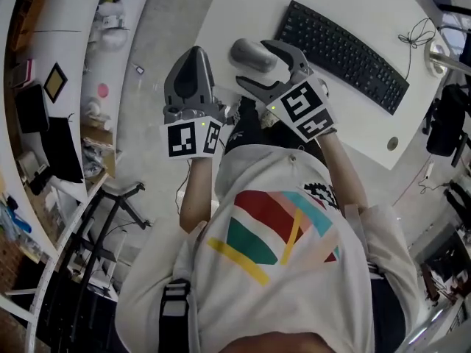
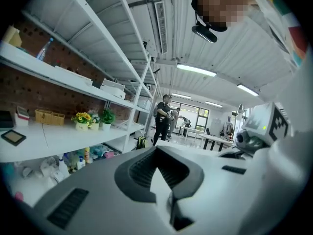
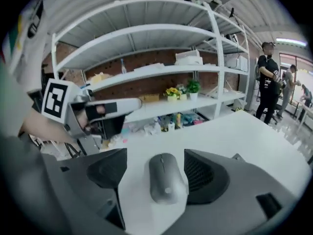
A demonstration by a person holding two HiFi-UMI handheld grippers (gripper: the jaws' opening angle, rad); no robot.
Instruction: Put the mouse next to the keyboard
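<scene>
A grey mouse [image 1: 252,55] lies flat on the white table [image 1: 243,6], a short gap to the left of the black keyboard [image 1: 342,54]. My right gripper [image 1: 254,63] stands open around the mouse, one finger on each side and neither pad pressing it. The right gripper view shows the mouse [image 3: 166,177] resting on the tabletop between the spread jaws of the right gripper [image 3: 155,156]. My left gripper [image 1: 195,54] hangs off the table's left edge, its jaws together and empty. In its own view the left gripper [image 2: 159,152] points up toward the shelves and ceiling.
A thin cable [image 1: 416,31] loops behind the keyboard's far right end. White shelves [image 1: 44,87] with clutter run along the left. A dark stand [image 1: 110,219] sits on the floor below them. A person [image 3: 268,80] stands far off in the room.
</scene>
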